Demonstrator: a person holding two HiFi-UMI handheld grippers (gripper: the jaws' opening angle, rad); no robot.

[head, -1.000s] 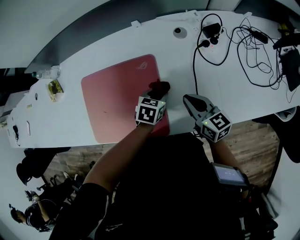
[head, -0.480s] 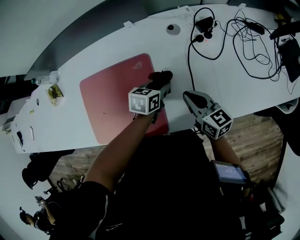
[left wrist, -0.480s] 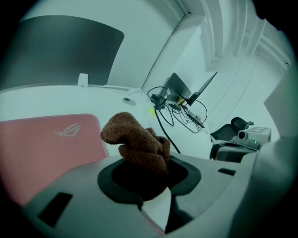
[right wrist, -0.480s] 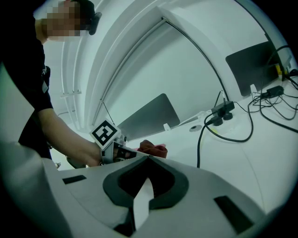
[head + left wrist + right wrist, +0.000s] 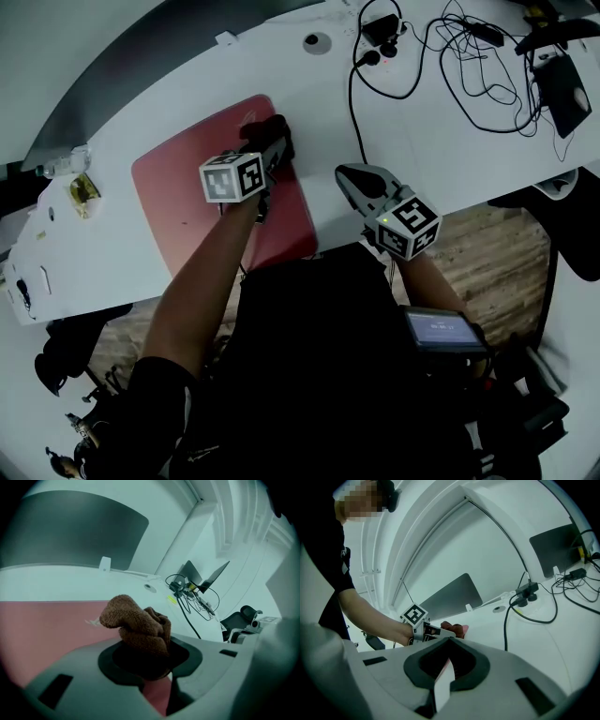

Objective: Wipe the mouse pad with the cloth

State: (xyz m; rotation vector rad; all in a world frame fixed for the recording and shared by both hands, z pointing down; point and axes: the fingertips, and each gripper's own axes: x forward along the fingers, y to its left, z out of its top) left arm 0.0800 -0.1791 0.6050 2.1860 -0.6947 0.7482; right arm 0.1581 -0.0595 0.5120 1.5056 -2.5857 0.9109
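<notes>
A red mouse pad [image 5: 197,202] lies on the white table [image 5: 441,141]. My left gripper [image 5: 272,145] is shut on a bunched brown cloth [image 5: 264,131], which rests on the pad near its far right corner. In the left gripper view the cloth [image 5: 138,625] bulges out between the jaws of the left gripper [image 5: 145,660], with the pad [image 5: 42,625] beneath. My right gripper [image 5: 356,180] hovers shut and empty over bare table to the right of the pad. The right gripper view shows the right gripper [image 5: 447,665], and beyond it the left gripper's marker cube [image 5: 415,615] and the cloth [image 5: 452,627].
Tangled black cables [image 5: 469,66] and a plug block [image 5: 380,30] cover the far right of the table, next to a dark device [image 5: 562,82]. A round grommet [image 5: 317,41] sits beyond the pad. Small items [image 5: 80,187] lie at the table's left end.
My left gripper has carried the cloth along the pad's right side toward its far corner. The right gripper has kept its place beside the pad.
</notes>
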